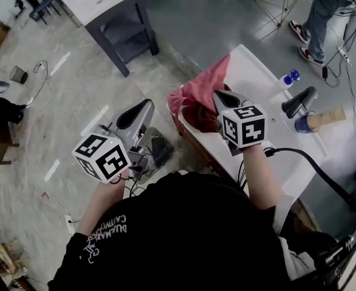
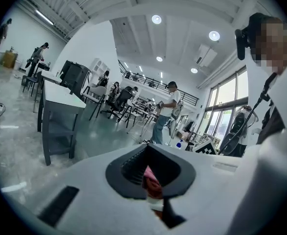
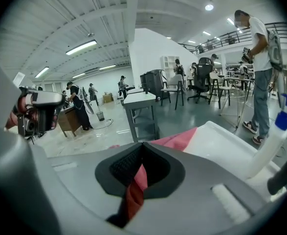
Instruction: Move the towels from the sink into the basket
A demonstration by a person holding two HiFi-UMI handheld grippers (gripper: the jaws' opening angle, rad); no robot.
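Observation:
A pink-red towel (image 1: pixel 201 87) hangs bunched over the left edge of the white sink unit (image 1: pixel 259 77), above a reddish-brown basket (image 1: pixel 197 145). My right gripper (image 1: pixel 221 97) is shut on this towel, and in the right gripper view a fold of the towel (image 3: pixel 136 190) is pinched between the jaws (image 3: pixel 139 175). My left gripper (image 1: pixel 146 105) hovers over the floor just left of the towel and apart from it. Its jaws (image 2: pixel 150 175) are closed together, with only a sliver of pink showing past them.
A dark faucet (image 1: pixel 299 102), a blue-topped spray bottle (image 1: pixel 292 76) and a wooden-handled brush (image 1: pixel 323 119) stand on the sink unit. A grey table (image 1: pixel 114 17) stands further back on the floor. A person (image 1: pixel 326 11) stands at the top right. Cables lie on the floor at left.

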